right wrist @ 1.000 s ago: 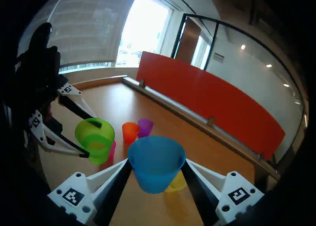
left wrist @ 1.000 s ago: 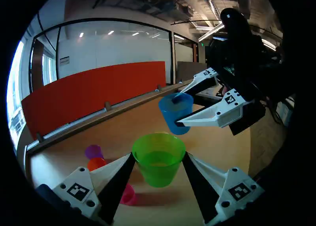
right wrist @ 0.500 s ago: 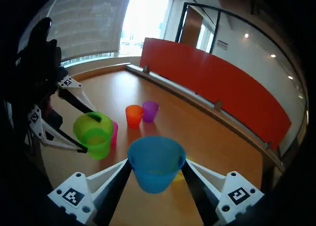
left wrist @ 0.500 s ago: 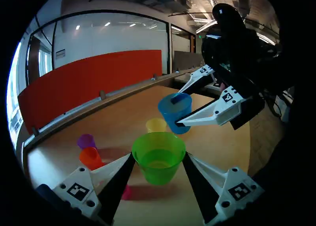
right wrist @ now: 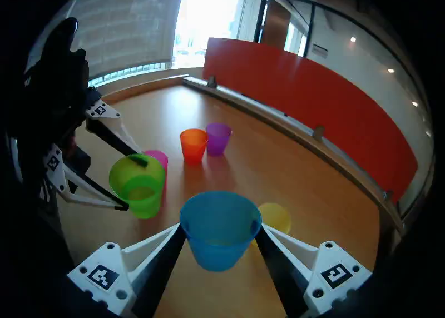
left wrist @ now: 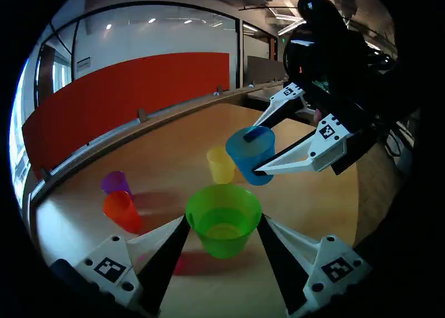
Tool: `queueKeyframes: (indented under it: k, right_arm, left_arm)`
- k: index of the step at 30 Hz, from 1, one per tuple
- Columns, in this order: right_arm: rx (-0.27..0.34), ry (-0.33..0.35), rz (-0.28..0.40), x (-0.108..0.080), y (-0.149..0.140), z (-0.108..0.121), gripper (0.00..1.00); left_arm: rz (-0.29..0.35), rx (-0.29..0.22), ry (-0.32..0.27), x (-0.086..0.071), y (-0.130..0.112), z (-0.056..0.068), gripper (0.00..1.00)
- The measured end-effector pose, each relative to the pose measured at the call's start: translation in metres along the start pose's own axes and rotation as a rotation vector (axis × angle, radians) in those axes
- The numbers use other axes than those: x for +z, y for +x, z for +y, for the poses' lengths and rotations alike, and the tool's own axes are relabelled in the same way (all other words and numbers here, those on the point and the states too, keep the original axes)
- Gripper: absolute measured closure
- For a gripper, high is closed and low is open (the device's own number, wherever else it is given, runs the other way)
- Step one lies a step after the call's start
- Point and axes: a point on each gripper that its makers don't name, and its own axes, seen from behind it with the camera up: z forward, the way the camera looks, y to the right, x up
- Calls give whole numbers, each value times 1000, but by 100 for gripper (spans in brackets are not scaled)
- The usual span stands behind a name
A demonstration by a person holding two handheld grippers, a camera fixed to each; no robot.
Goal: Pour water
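Left gripper view: left tool (left wrist: pixel 223 218) pinches green cup (left wrist: pixel 223 232) at the rim, one finger on each side, cup upright. Can't tell if the cup holds water. Right tool (left wrist: pixel 257 154) comes in from the upper right and grips blue cup (left wrist: pixel 250 157), one finger at the far rim and one low on the near wall. The blue cup leans a little and looks raised off the wooden surface (left wrist: pixel 167 157). Yellow cup (left wrist: pixel 221 163) stands just beside the blue cup, on its left. Orange cup (left wrist: pixel 121 209) and purple cup (left wrist: pixel 115 182) stand close together at far left. A bit of pink cup (left wrist: pixel 178 265) shows behind the left finger. Red panel (left wrist: pixel 122 104) runs along the far edge.

Right gripper view: right tool (right wrist: pixel 221 226) clamps blue cup (right wrist: pixel 221 234) between both fingers, cup upright, contents unclear. Left tool (right wrist: pixel 132 184) at left holds green cup (right wrist: pixel 137 187), fingers on opposite sides of the rim. Pink cup (right wrist: pixel 157 158) sits right behind the green one. Orange cup (right wrist: pixel 193 144) and purple cup (right wrist: pixel 218 138) stand side by side farther out on the surface (right wrist: pixel 267 162). Yellow cup (right wrist: pixel 274 218) sits just right of the blue cup, partly hidden by it. Red panel (right wrist: pixel 311 90) at the back, bright window (right wrist: pixel 206 18) above.
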Motion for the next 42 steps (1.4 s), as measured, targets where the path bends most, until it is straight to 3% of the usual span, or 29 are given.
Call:
queueKeyframes:
  k: [21,42]
  right_arm:
    - [-13,92,-111,34,-39,-5,9]
    - [-29,150,-173,50,-57,-13,10]
  left_arm:
    - [-79,13,-18,31,-26,2,14]
    - [-157,18,2,45,-52,-6,14]
